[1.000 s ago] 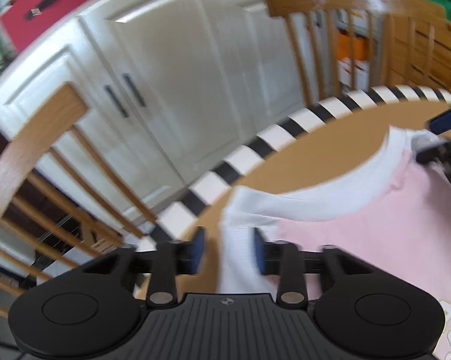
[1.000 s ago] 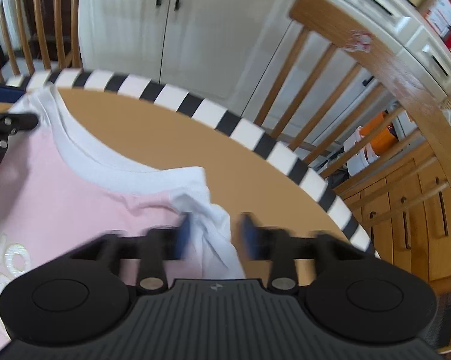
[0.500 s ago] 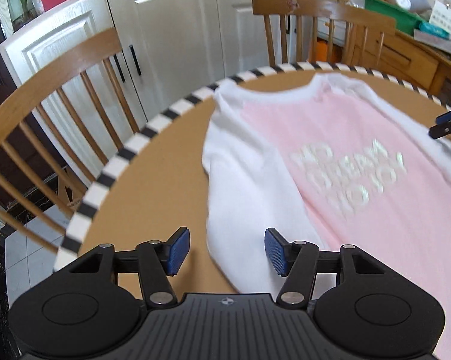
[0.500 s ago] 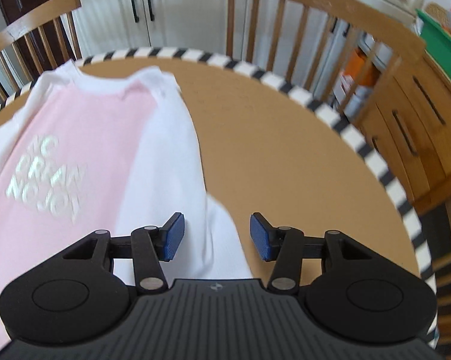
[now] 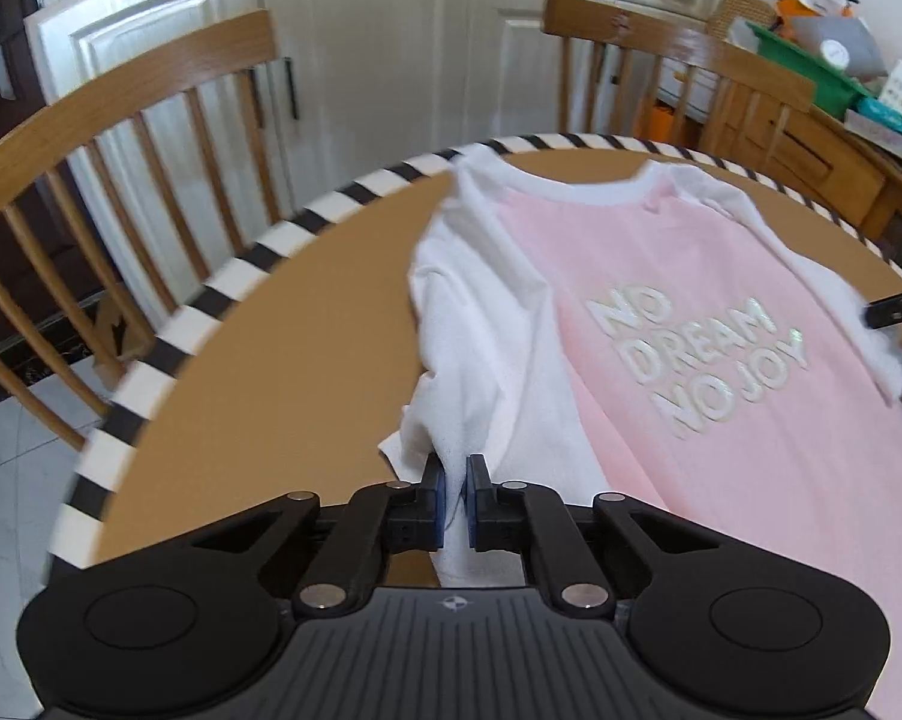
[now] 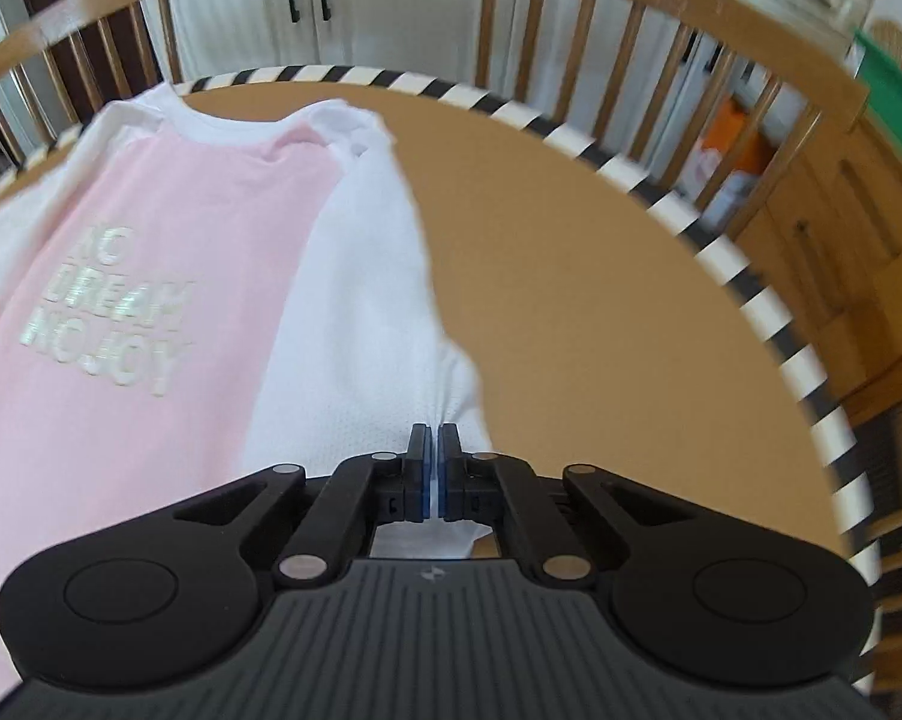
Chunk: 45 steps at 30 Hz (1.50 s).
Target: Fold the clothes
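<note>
A pink T-shirt (image 5: 721, 276) with white sleeves and white lettering lies front-up on the round brown table (image 5: 283, 324); it also shows in the right wrist view (image 6: 169, 204). My left gripper (image 5: 454, 483) is shut on the cuff of the left white sleeve (image 5: 481, 330), which is bunched and lifted a little. My right gripper (image 6: 434, 462) is shut on the edge of the right white sleeve (image 6: 361, 300). The right gripper's tip shows at the right edge of the left wrist view (image 5: 898, 312).
The table has a black-and-white striped rim (image 5: 169, 330). Wooden spindle chairs (image 5: 121, 138) stand around it, one also behind in the right wrist view (image 6: 631, 30). White cupboards (image 5: 361, 30) stand behind. A wooden sideboard (image 5: 811, 138) holds a green box (image 5: 811, 60).
Both grippers pulled back from the collar end toward the sleeve ends, then went from open to shut on the sleeve edges. The left sleeve now bunches up.
</note>
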### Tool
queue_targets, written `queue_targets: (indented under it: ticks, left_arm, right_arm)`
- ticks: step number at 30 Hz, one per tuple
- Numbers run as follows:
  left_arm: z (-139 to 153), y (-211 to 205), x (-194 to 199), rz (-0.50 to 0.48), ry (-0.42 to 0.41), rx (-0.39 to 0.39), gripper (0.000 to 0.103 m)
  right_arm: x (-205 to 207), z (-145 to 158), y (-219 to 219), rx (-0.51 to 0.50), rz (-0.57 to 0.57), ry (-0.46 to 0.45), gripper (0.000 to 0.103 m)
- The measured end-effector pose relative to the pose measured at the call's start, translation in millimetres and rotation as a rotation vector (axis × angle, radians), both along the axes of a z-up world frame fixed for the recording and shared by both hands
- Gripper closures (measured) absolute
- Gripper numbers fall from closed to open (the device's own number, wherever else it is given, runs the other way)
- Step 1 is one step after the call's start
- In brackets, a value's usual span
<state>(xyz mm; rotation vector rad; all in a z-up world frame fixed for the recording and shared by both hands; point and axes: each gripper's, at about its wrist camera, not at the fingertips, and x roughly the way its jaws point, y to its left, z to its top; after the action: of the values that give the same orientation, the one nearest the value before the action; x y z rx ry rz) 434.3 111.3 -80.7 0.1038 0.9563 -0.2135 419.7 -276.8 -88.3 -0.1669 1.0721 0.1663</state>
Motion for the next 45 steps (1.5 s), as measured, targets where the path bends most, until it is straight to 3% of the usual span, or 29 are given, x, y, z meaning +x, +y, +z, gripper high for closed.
queue_targets:
  ticks: [8,15,17,19,21,23,27,30,31,33,36,38,39,40,41,45]
  left_arm:
    - [17.5,51.6,30.2,0.099,-0.015,0.092,0.097]
    - [12.3,71.7,48.6,0.117,0.052,0.05,0.096]
    - [6.2,78.6,50.5,0.146,0.078,0.015,0.093]
    - [5.6,87.6,49.2,0.184,0.077,-0.011,0.077]
    - [7.9,95.2,46.9,0.208,0.062,-0.005,0.069]
    - [15.6,99.0,43.1,0.216,0.015,0.039,0.07]
    - [45.8,78.8,32.0,0.115,-0.178,0.121,0.072]
    - [55.5,42.3,31.8,-0.033,-0.244,0.136,0.057]
    - [51.8,28.7,35.4,-0.074,-0.236,0.146,0.052]
    - [34.9,3.0,46.2,-0.139,-0.178,0.198,0.052]
    - [5.3,-23.2,61.5,-0.187,-0.113,0.32,0.052]
    - [-3.7,-23.8,71.7,-0.159,-0.109,0.328,0.053]
    - [-2.9,-19.4,78.0,-0.131,-0.108,0.289,0.066]
    - [-1.8,-14.8,86.3,-0.096,-0.09,0.256,0.091]
    - [0.0,-8.8,93.7,-0.054,-0.081,0.244,0.1]
    - [5.7,18.1,116.2,0.123,-0.101,0.261,0.098]
  right_arm:
    - [40.5,19.2,-38.8,-0.189,-0.097,-0.068,0.102]
    - [64.0,-2.1,-24.7,-0.292,-0.079,-0.074,0.102]
    - [67.6,-13.2,-21.3,-0.286,-0.083,-0.052,0.101]
    - [67.7,-19.9,-23.2,-0.292,-0.096,-0.048,0.099]
    - [66.8,-24.1,-28.3,-0.294,-0.117,-0.045,0.097]
    - [63.8,-18.5,-37.6,-0.289,-0.158,-0.062,0.094]
    - [50.8,3.4,-40.9,-0.271,-0.146,-0.165,0.089]
    - [44.2,14.7,-26.3,-0.164,-0.076,-0.196,0.076]
    - [44.8,15.7,-19.3,-0.133,-0.056,-0.196,0.075]
    - [49.4,13.2,-5.2,-0.092,-0.027,-0.183,0.075]
    - [57.2,1.5,13.8,-0.12,0.017,-0.168,0.069]
    - [62.2,-7.6,20.4,-0.156,0.016,-0.152,0.071]
    - [66.3,-12.8,18.8,-0.159,0.009,-0.134,0.073]
    - [70.2,-17.5,16.0,-0.15,0.001,-0.112,0.082]
    - [72.2,-19.3,12.4,-0.131,-0.013,-0.108,0.092]
    - [80.3,-22.3,4.1,-0.16,-0.079,-0.109,0.094]
